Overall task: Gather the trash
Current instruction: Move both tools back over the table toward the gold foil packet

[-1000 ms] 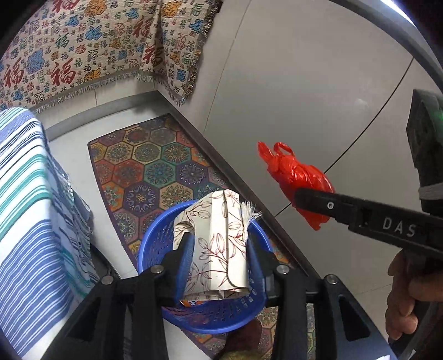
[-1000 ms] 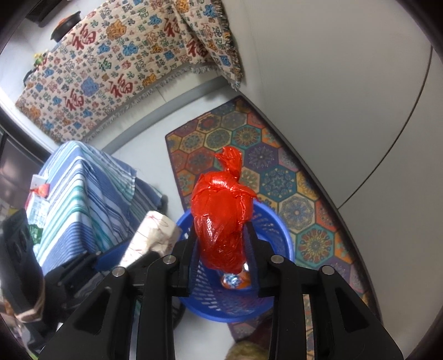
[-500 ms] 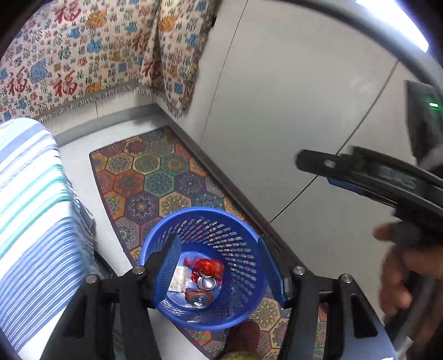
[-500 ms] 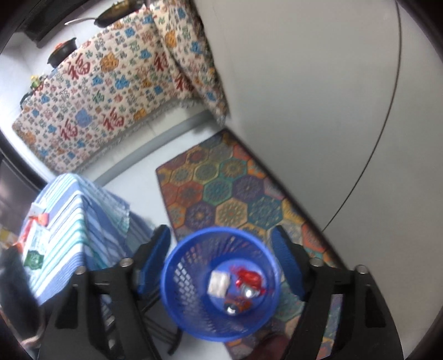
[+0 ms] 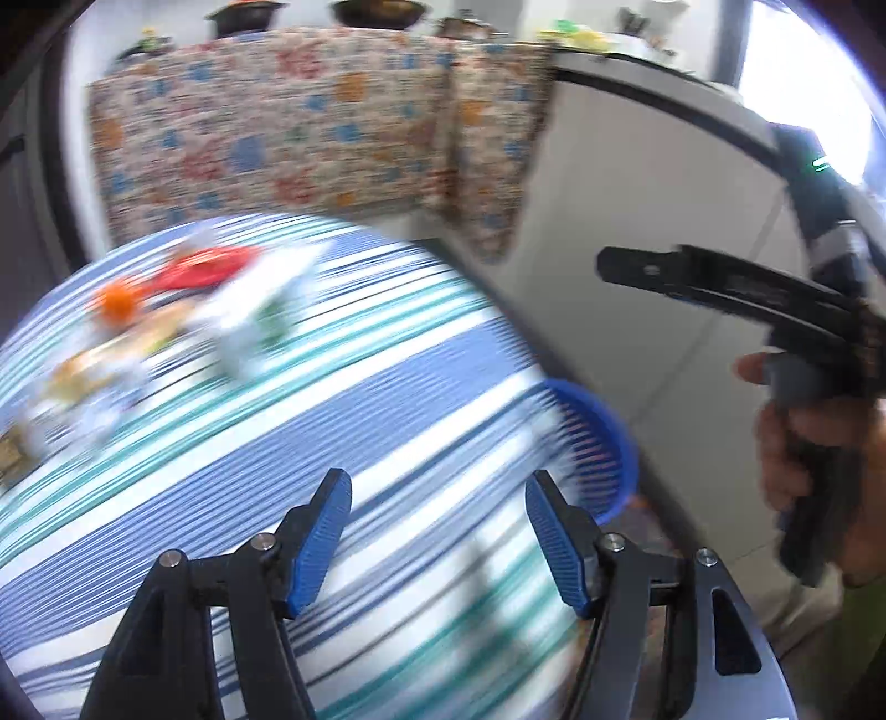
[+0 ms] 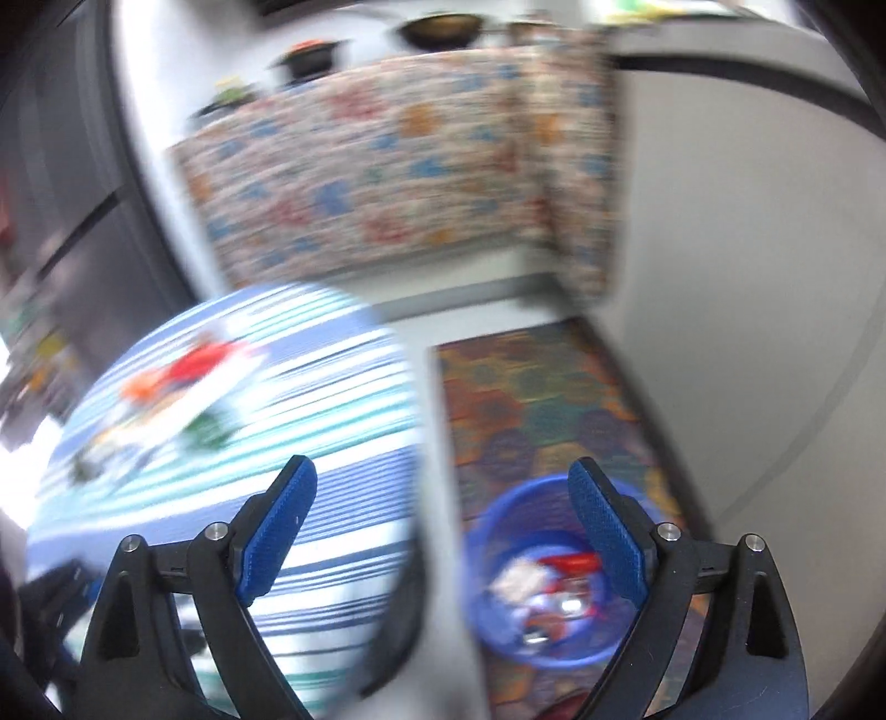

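Note:
Both views are motion-blurred. My left gripper [image 5: 437, 498] is open and empty above the blue-striped tablecloth [image 5: 387, 399]. My right gripper [image 6: 437, 487] is open and empty; it also shows from the side in the left wrist view [image 5: 603, 266]. The blue basket [image 6: 498, 626] sits on the floor beside the table and holds a red bag [image 6: 573, 562], a pale wrapper [image 6: 520, 576] and cans. Its rim [image 5: 603, 421] shows past the table edge. Blurred trash lies at the table's far left: a red piece [image 5: 207, 266], an orange piece [image 5: 119, 302] and a white pack [image 5: 257, 315].
A patterned cloth [image 5: 310, 127] hangs over a counter at the back. A hexagon-patterned rug [image 6: 542, 399] lies under the basket along a white wall [image 5: 653, 199]. Dark pots [image 6: 437, 25] stand on the counter.
Both grippers dropped their items into the basket, the floral wrapper from the left and the red bag from the right. Both then swung up and left toward the striped table.

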`<state>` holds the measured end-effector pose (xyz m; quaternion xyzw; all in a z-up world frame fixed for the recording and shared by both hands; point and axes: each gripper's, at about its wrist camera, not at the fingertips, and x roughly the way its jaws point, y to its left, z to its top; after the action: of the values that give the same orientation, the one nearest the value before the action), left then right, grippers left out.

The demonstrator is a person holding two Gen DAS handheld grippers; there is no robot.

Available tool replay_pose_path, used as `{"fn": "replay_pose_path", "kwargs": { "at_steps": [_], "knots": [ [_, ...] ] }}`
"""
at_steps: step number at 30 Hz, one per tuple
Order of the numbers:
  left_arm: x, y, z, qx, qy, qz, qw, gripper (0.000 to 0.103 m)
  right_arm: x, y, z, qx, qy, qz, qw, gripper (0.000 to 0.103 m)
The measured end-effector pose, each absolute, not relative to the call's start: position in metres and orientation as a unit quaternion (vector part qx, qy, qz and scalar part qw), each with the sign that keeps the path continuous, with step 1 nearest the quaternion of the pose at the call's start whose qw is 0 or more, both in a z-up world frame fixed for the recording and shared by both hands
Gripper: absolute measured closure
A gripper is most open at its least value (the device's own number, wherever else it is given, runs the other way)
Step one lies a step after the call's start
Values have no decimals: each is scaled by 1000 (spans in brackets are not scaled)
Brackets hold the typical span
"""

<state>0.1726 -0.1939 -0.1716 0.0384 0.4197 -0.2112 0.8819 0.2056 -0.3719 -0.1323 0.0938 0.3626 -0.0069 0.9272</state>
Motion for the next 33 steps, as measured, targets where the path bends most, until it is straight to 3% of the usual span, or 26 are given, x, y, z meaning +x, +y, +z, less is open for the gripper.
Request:
{"fn": "replay_pose_path", "kwargs": {
  "at_steps": [8,14,19,20,21,23,27,33],
  "knots": [
    [170,-52,-191,10,441,-83,894,36,212,-213,-182,4,424,94,901,10],
    [170,7,-197,-15,448,-53,892,36,228,-178,-206,1,453,65,889,9],
    [184,26,-199,22,446,-50,893,34,245,-168,-210,-10,449,51,892,4],
    [189,28,-200,32,445,-49,893,32,246,-167,-209,-10,450,51,891,3],
    [193,34,-200,35,446,-53,893,20,248,-167,-210,-9,452,52,890,1],
    [205,49,-200,39,446,-59,892,19,250,-168,-210,-9,454,52,890,0],
    [235,71,-200,50,455,-79,886,2,253,-169,-210,-10,454,52,889,0],
    [275,92,-201,79,454,-136,877,0,252,-170,-210,-10,454,52,889,0]
  ]
}}
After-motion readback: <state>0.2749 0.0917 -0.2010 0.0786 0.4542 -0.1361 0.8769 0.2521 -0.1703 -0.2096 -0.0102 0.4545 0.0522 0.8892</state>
